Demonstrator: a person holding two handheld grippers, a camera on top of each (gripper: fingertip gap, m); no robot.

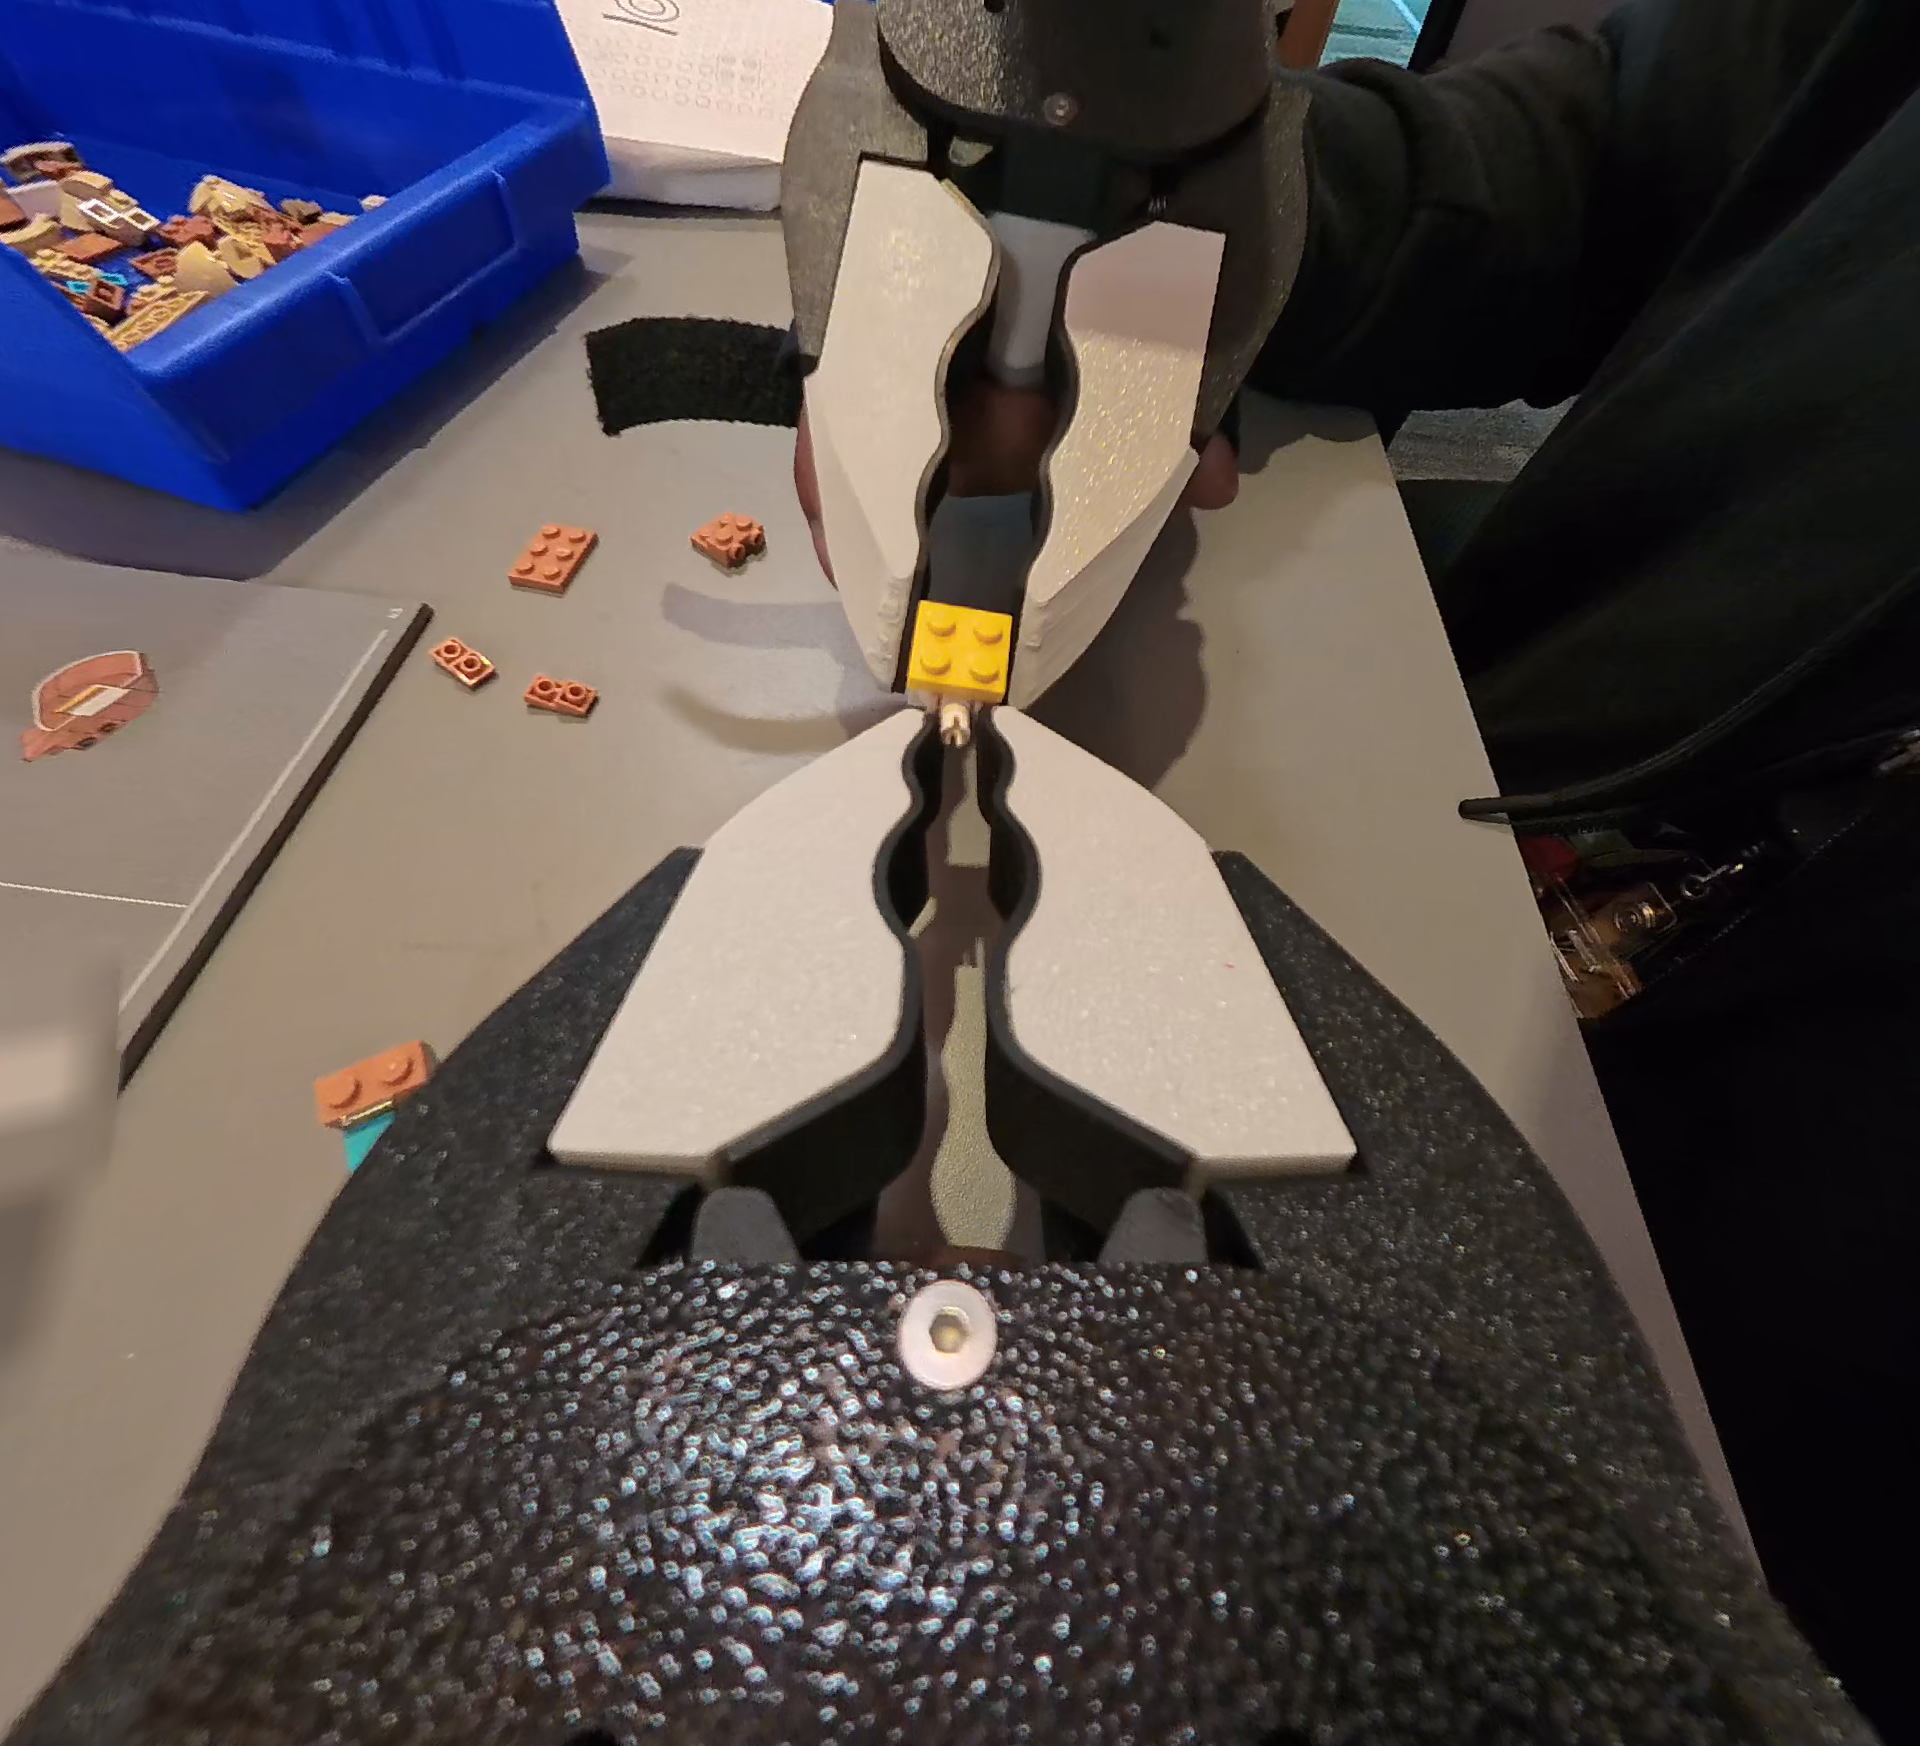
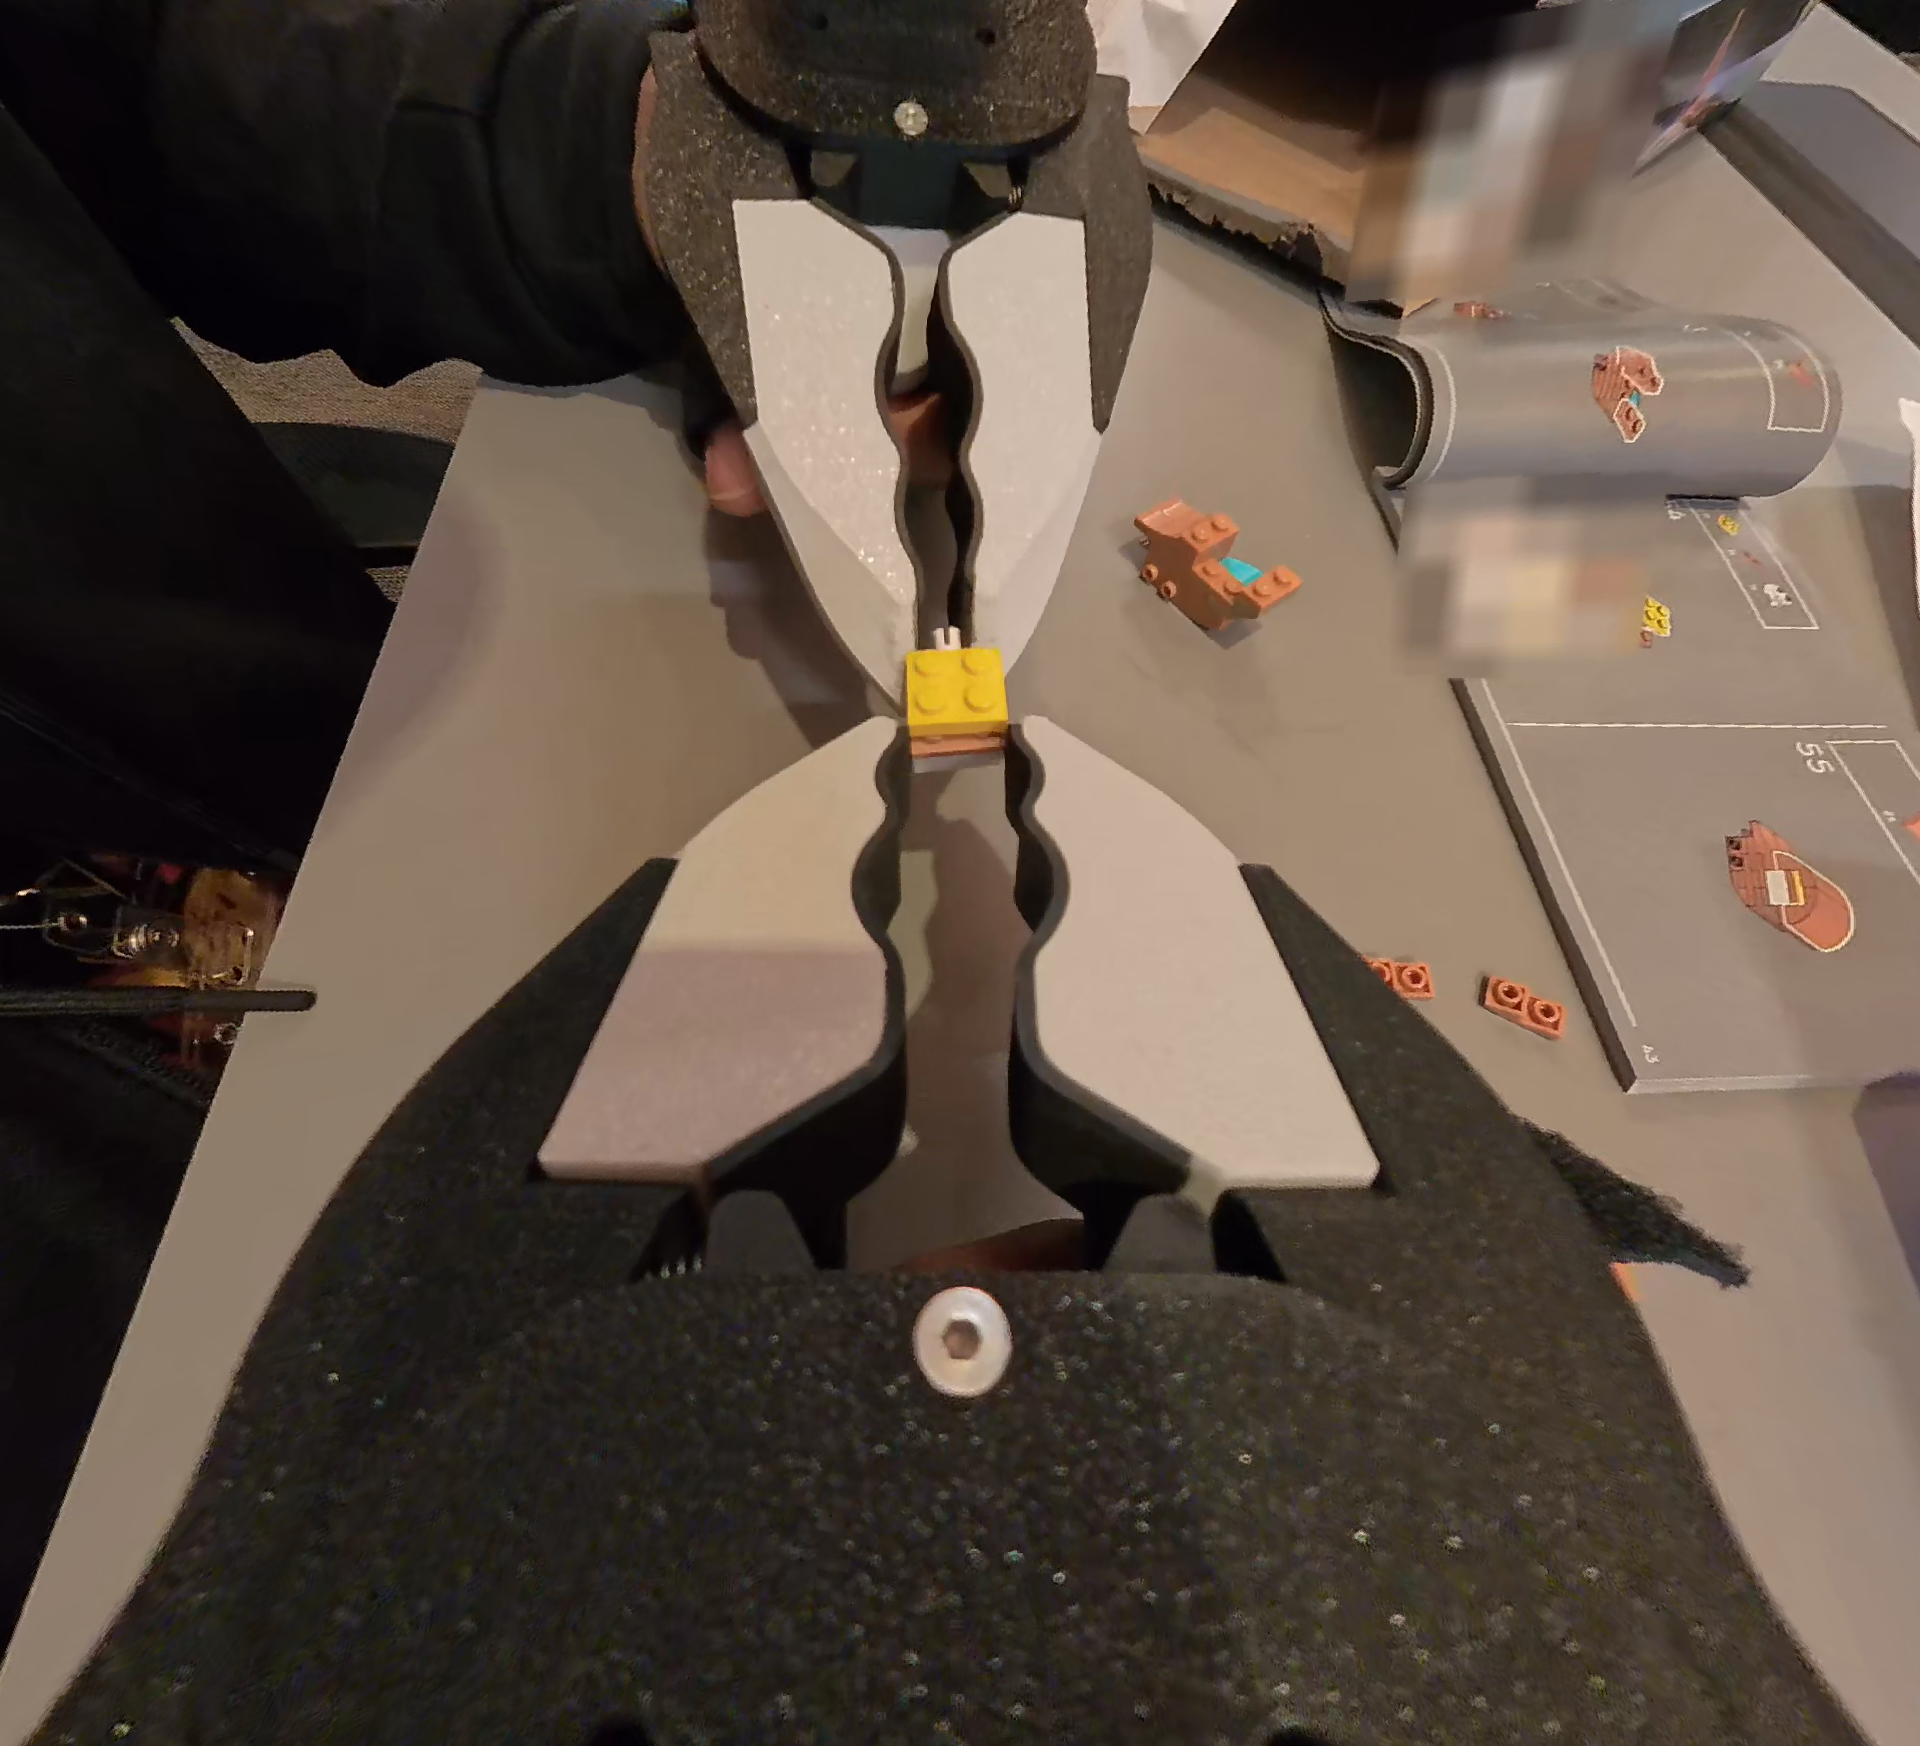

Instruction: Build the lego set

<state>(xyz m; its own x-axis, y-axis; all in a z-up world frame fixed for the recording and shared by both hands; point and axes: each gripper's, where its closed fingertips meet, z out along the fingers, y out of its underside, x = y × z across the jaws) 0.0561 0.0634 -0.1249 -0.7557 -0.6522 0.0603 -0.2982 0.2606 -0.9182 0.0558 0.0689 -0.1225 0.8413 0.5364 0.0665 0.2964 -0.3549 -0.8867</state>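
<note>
the white pin (image 1: 951,725) is mostly hidden between the left gripper's fingers (image 1: 831,823). the blue bin (image 1: 312,262) and instruction booklet (image 2: 1714,865) are cut off at picture edges.

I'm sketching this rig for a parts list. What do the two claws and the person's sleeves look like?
Both claws match: the left claw and right claw each have a black, pebbled body with a silver screw in the middle. Their two pale grey fingers are broad, taper to points and have wavy black inner edges. The sleeves are black, and fingerless black gloves cover the hands. No cables show.
</note>
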